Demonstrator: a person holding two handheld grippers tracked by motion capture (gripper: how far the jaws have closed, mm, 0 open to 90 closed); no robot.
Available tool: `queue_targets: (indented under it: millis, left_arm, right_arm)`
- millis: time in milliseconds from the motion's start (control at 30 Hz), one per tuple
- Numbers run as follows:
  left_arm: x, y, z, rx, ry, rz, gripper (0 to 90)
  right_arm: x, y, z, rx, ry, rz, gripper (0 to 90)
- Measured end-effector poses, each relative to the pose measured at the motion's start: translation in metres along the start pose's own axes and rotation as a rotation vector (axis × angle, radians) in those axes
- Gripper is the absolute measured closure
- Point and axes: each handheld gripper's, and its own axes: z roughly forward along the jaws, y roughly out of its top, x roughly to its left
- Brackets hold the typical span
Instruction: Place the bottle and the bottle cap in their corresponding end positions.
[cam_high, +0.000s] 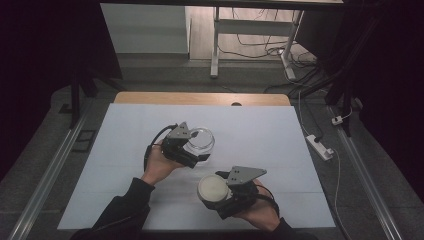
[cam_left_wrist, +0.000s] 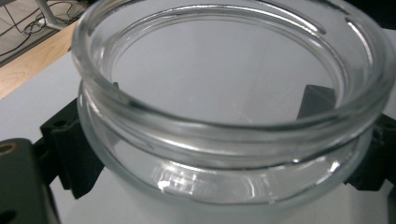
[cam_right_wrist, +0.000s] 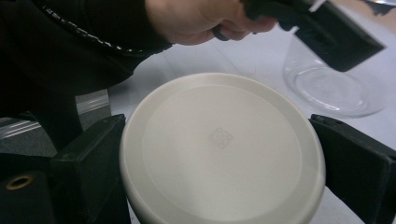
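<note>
Now mid-job: left gripper (cam_high: 196, 150) clamps the open glass jar (cam_high: 201, 139) at table centre, upright on the white sheet (cam_high: 260, 135). Right gripper (cam_high: 216, 196) pinches the cream lid (cam_high: 212, 187), nearer the person, apart from jar. Next, probably: carry lid over rim, level, seat it.

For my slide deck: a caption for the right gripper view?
Right hand-held gripper clasps a cream lid between its jaws, glass jar beyond.

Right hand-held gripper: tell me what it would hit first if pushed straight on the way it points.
Probably the glass jar, which the left hand-held gripper holds just beyond the white lid clamped in the right hand-held gripper; depth is uncertain.
</note>
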Motion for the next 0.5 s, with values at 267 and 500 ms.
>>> queue_targets:
  millis: [267,500]
  left_arm:
    - [0.008,-0.001,0.012,-0.001,0.004,0.000,7.4]
    - [0.013,-0.002,0.023,0.004,0.009,0.002,7.4]
  right_arm:
    - [0.002,-0.008,0.013,0.021,0.005,0.006,6.7]
    - [0.001,-0.016,0.024,0.036,-0.006,0.012,6.7]
